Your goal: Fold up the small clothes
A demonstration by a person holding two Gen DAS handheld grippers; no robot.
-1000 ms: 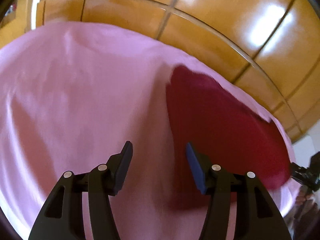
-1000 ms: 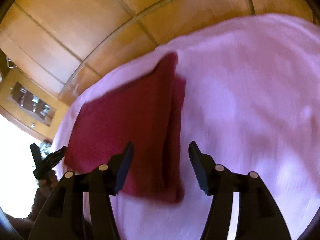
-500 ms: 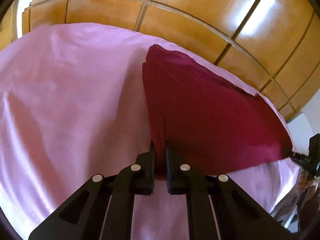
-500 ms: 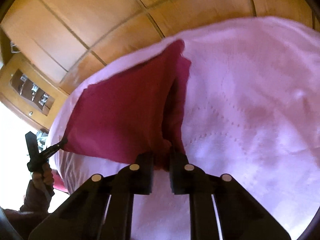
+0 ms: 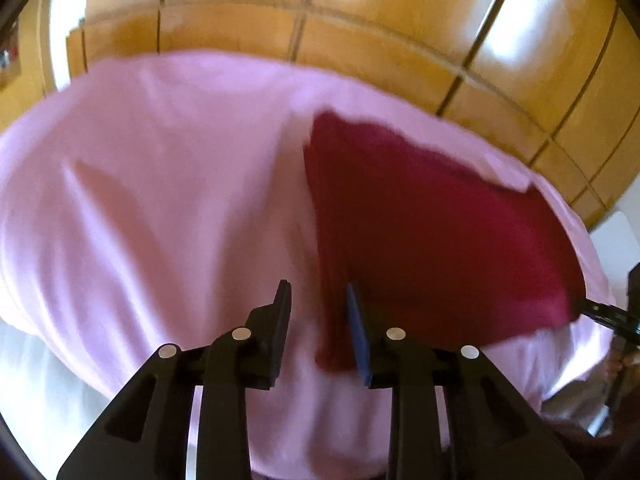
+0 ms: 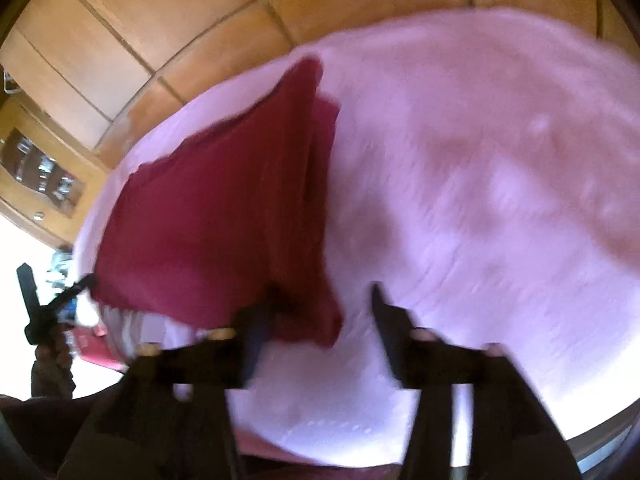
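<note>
Jaws opening on both: left gripper (image 5: pixel 318 320) and right gripper (image 6: pixel 320 316) letting go, near corners of the red cloth (image 5: pixel 432 236) loose between the fingers, nothing clamped. Cloth lies folded, layered, on the pink bedsheet (image 5: pixel 160 200), far right side. Fold looks laid; maybe another fold or smoothing left.

Blur: the right wrist view smears the right gripper (image 6: pixel 320 300), its jaws opening, and the folded dark red cloth (image 6: pixel 208 216).
Cut off: the pink bedsheet (image 5: pixel 160 200) leaves the left wrist view's lower edge.
Unclear: cloth's garment type.
</note>
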